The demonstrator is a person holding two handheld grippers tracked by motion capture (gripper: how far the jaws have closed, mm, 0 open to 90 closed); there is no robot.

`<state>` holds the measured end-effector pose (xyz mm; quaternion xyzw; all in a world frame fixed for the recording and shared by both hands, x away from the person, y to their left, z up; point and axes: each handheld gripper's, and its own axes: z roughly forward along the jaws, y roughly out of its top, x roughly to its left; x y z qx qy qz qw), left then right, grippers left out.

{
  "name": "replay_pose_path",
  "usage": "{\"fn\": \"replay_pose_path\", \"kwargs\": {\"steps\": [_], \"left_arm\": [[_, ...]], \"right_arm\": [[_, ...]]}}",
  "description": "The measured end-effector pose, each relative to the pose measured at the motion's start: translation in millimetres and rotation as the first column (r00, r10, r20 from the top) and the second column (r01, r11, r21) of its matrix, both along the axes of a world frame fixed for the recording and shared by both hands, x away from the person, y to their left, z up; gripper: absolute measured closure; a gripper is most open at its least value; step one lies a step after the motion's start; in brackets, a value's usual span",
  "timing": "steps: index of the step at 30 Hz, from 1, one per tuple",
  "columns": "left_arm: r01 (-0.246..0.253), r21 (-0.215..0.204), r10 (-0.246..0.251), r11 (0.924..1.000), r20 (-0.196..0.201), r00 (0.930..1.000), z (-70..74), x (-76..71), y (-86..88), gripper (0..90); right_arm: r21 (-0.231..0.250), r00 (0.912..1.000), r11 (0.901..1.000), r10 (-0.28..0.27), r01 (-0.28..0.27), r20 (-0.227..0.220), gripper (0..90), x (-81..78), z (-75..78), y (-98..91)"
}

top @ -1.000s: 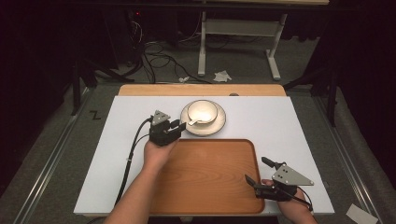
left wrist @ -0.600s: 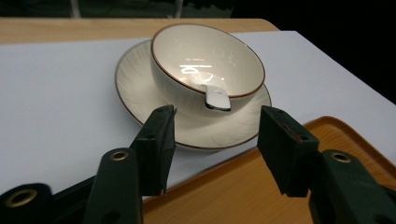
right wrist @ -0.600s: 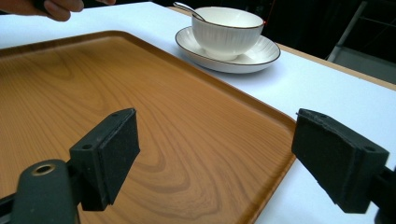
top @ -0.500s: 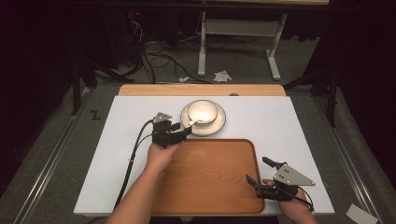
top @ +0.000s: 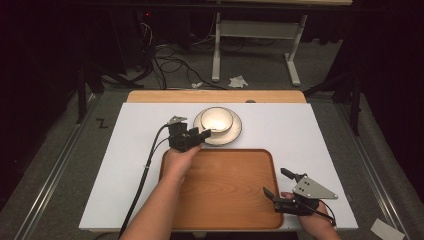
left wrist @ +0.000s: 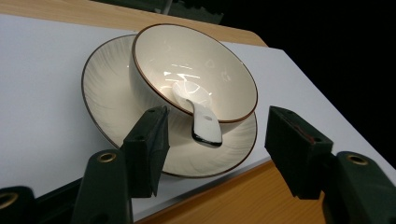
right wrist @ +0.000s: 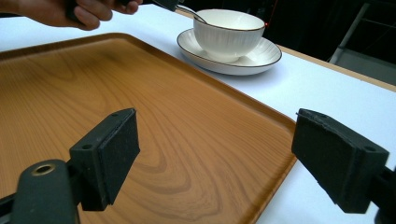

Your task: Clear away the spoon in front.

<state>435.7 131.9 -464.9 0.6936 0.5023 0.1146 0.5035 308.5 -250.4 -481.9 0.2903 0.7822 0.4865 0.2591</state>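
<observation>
In the high view, a black cable (top: 142, 180) runs up the left part of the frame along the person's left forearm to the left tongs (top: 196, 137), which sit just left of centre, held in the left hand (top: 177, 160) over the white surface (top: 125, 165). These tongs point toward the right of the frame at a cream saucer (top: 234, 134) carrying a cream bowl (top: 216, 120), just above the middle of the frame. In the left gripper view the two black jaws stand spread apart at the bottom of the frame, pinching nothing, with the bowl (left wrist: 194, 70) and saucer (left wrist: 107, 93) between and beyond them. A white spoon (left wrist: 198, 114) lies in the bowl, its handle hanging over the near rim toward the jaws; the jaws are near it but not touching it.

Below the saucer in the high view, a wooden tray (top: 225, 195) fills the lower middle of the frame, lying on the surface with nothing on it. The saucer sits just beyond the tray's far edge.

At the lower right of the high view, the right tongs (top: 276, 183) rest at the tray's right edge, held by the right hand (top: 315, 220), a grey plate on top. In the right gripper view the jaws are spread wide, empty, over the tray (right wrist: 163, 140); the bowl (right wrist: 229, 32) on its saucer (right wrist: 261, 58) shows at upper centre, and the left hand (right wrist: 70, 11) at upper left.
</observation>
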Motion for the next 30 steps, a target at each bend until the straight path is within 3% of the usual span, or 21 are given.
{"fn": "replay_pose_path", "kwargs": {"steps": [4,9,16,25,28,30], "left_arm": [[-0.016,-0.042,0.015,0.9990,-0.019,0.9997,-0.9,4.5,-2.5,40.7],[-0.035,-0.062,0.032,0.9975,-0.037,0.9988,-1.1,14.0,-7.8,50.1],[-0.045,-0.158,0.033,0.9865,-0.080,0.9962,-7.6,28.3,-8.7,61.2],[-0.057,-0.147,0.040,0.9875,-0.115,0.9925,-13.3,33.9,-11.4,73.9],[-0.053,-0.195,0.027,0.9794,-0.131,0.9911,-15.2,35.8,-11.7,74.7],[-0.055,-0.206,0.029,0.9770,-0.130,0.9911,-15.0,36.1,-12.5,74.9]], "right_arm": [[0.000,1.0000,1.0000,0.002,-0.002,0.004,16.3,-0.4,0.5,-0.3],[0.001,1.0000,1.0000,0.001,-0.001,-0.002,16.3,-0.6,0.3,0.4],[0.002,1.0000,1.0000,0.006,-0.007,0.004,16.3,-0.3,0.6,-0.3],[0.002,1.0000,1.0000,0.010,-0.010,-0.002,16.3,-0.2,0.2,0.2],[-0.002,0.9999,0.9999,0.015,-0.015,0.002,16.3,-0.2,0.2,0.7],[-0.002,0.9999,0.9999,0.014,-0.014,0.002,16.3,-0.2,0.1,0.8]]}}
